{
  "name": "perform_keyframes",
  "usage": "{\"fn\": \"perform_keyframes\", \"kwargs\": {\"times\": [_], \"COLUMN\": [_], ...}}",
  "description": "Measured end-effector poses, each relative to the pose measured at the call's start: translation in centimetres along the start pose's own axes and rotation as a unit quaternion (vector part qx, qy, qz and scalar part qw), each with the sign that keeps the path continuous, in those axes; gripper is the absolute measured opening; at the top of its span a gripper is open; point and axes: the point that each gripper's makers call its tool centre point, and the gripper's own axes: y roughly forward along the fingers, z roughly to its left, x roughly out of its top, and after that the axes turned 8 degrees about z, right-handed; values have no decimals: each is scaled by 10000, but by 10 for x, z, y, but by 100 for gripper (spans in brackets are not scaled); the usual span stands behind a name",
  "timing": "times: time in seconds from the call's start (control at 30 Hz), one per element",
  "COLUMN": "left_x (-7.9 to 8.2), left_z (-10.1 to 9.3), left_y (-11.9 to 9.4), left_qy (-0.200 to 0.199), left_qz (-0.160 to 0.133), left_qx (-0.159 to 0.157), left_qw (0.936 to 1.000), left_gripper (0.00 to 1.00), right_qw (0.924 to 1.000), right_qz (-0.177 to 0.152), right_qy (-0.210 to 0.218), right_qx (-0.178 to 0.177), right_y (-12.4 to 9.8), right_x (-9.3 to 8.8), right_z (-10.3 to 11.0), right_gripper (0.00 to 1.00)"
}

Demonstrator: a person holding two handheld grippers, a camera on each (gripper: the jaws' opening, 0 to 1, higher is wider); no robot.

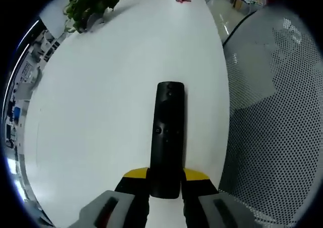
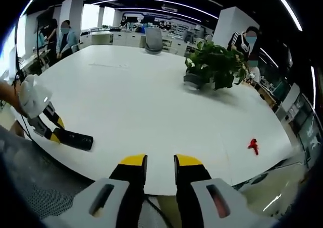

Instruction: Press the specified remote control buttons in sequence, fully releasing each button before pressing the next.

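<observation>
While my left claw (image 1: 165,180) clamps the remote (image 1: 167,137) pointing to 12 o'clock over the table (image 1: 101,102), my right claw (image 2: 159,168) hangs slightly open, empty.

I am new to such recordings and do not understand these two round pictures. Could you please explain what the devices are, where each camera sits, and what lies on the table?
A person holds a two-jaw gripper in each hand, and each carries a fisheye camera looking along its jaws. In the left gripper view, the left gripper is shut on a black remote control lying on the white table. In the right gripper view, the right gripper is open and holds nothing, and the left gripper appears at the left. Also on the table stand a potted plant and a small red object.
</observation>
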Motion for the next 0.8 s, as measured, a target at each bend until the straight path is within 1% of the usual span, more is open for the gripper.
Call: {"fn": "perform_keyframes", "kwargs": {"times": [0.1, 0.17, 0.2, 0.23, 0.27, 0.33, 0.37, 0.43, 0.5, 0.53, 0.57, 0.6, 0.63, 0.67, 0.73, 0.77, 0.8], "left_x": [0, 0, -1, -1, -1, 0, 1, 1, 1, 1, 1, 1, 1, 1, 3, 3, 3], "left_z": [-2, -3, -4, -4, -5, -5, -6, -7, -7, -7, -8, -8, -8, -9, -8, -9, -9], "left_y": [-1, 0, 0, -1, -2, -1, -1, -1, -2, -2, -2, -2, -2, -3, -3, -3, -3], "left_qy": [-63, -205, -232, -236, -237, -286, -306, -316, -321, -318, -301, -285, -293, -293, -336, -395, -435], "left_qz": [-161, -313, -378, -413, -450, -489, -496, -500, -535, -574, -612, -652, -678, -693, -752, -781, -805], "left_qx": [21, -28, -35, -33, -27, -28, -26, 16, 28, 32, 53, 70, 90, 106, 143, 150, 156], "left_qw": [9998, 9993, 9990, 9989, 9987, 9984, 9983, 9982, 9980, 9978, 9977, 9974, 9972, 9971, 9965, 9960, 9957], "left_gripper": [24, 24, 24, 24, 24, 24, 24, 24, 24, 24, 24, 24, 24, 24, 24, 24, 24], "right_qw": [9997, 9989, 9981, 9979, 9975, 9957, 9939, 9888, 9840, 9808, 9748, 9723, 9675, 9656, 9548, 9512, 9462], "right_qz": [-133, -170, -215, -216, -233, -383, -473, -618, -612, -632, -615, -559, -467, -446, -372, -295, -94], "right_qy": [71, 141, 152, 106, 89, 101, 138, 223, 214, 207, 278, 316, 337, 343, 512, 548, 593], "right_qx": [207, 403, 561, 599, 655, 836, 982, 1342, 1660, 1834, 2126, 2249, 2462, 2540, 2903, 3021, 3181], "right_y": [-3, -4, -4, -4, -4, -4, -5, -3, 0, 2, 5, 7, 10, 11, 17, 19, 23], "right_x": [7, 13, 19, 23, 32, 50, 63, 85, 97, 102, 109, 110, 111, 111, 112, 111, 106], "right_z": [5, 8, 11, 10, 9, 11, 12, 20, 29, 36, 48, 54, 65, 69, 89, 96, 106], "right_gripper": [17, 15, 12, 9, 6, 0, 0, 0, 0, 0, 0, 0, 0, 0, 0, 0, 0]}}
